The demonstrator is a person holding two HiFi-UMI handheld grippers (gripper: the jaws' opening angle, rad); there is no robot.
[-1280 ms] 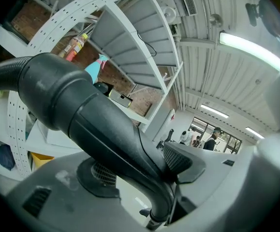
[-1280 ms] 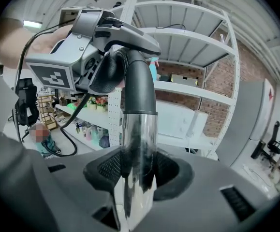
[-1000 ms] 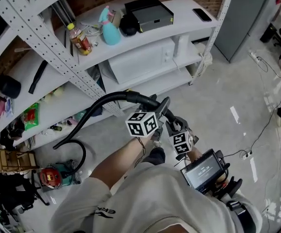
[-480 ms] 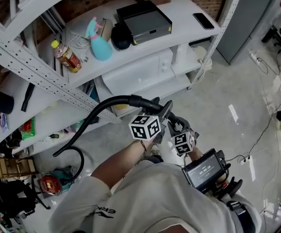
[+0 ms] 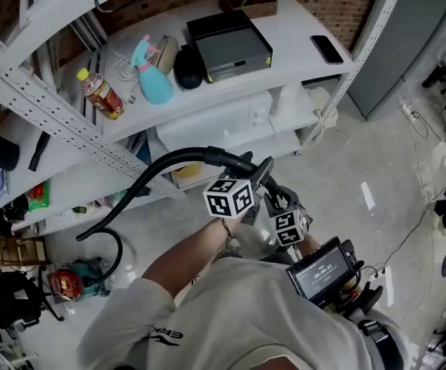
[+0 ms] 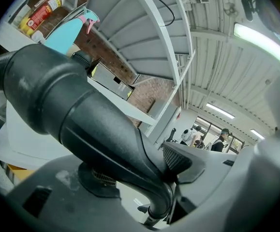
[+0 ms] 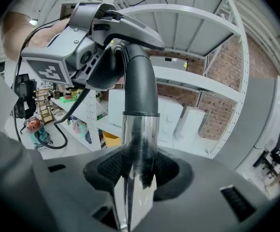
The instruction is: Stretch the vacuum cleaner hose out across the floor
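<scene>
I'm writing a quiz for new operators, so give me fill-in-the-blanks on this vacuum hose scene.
The left gripper is shut on the black flexible vacuum hose's curved ___. The right gripper is shut on the shiny ___ tube. The turquoise spray bottle stands on a white ___.
Missing: handle; metal; shelf.

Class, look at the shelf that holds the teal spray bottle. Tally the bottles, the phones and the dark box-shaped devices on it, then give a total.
Bottles: 2 (yellow-capped drink bottle, teal spray bottle)
Phones: 1 (black phone)
Box-shaped devices: 1 (dark box)
Total: 4
</scene>
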